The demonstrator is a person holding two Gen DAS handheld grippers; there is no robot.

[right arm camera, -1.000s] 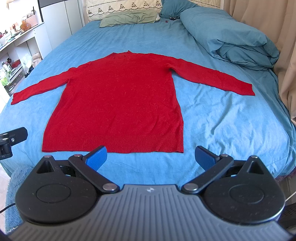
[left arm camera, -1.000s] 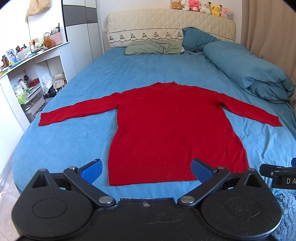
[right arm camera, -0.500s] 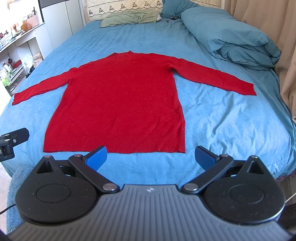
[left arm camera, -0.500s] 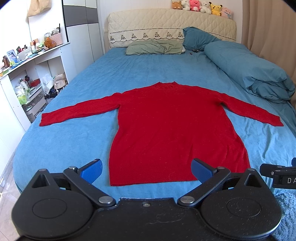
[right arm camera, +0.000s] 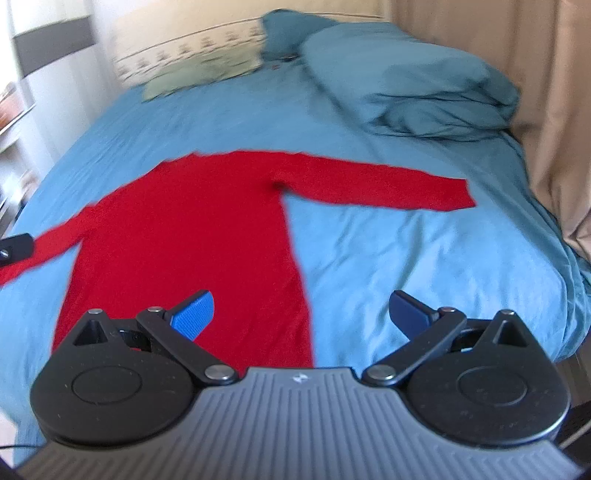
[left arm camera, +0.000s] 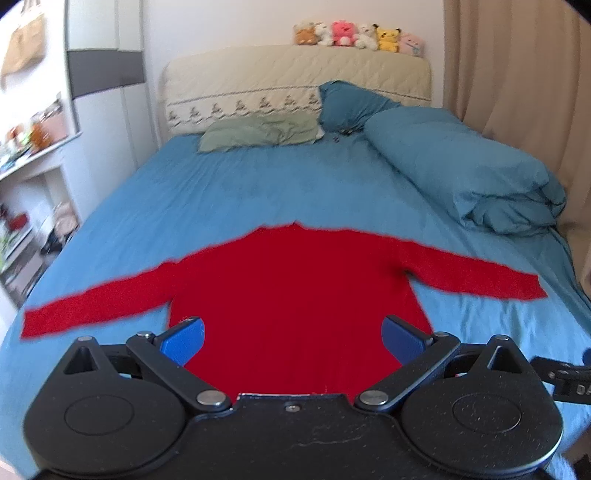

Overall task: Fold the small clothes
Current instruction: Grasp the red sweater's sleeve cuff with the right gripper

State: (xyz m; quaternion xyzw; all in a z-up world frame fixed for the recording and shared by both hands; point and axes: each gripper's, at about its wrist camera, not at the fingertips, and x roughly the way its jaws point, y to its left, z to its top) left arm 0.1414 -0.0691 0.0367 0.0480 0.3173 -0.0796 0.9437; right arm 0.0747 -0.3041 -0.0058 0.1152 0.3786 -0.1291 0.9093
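Six plush toys [left arm camera: 357, 34] in left view only; right blurred.

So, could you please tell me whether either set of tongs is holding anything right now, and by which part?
Nothing is held. The left tongs and right tongs are both open above the red sweater, which lies flat on the bed.

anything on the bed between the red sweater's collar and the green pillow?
Nothing: between the red knit sweater and the pale green pillow lies only bare blue bedsheet. The left wrist view shows it best.
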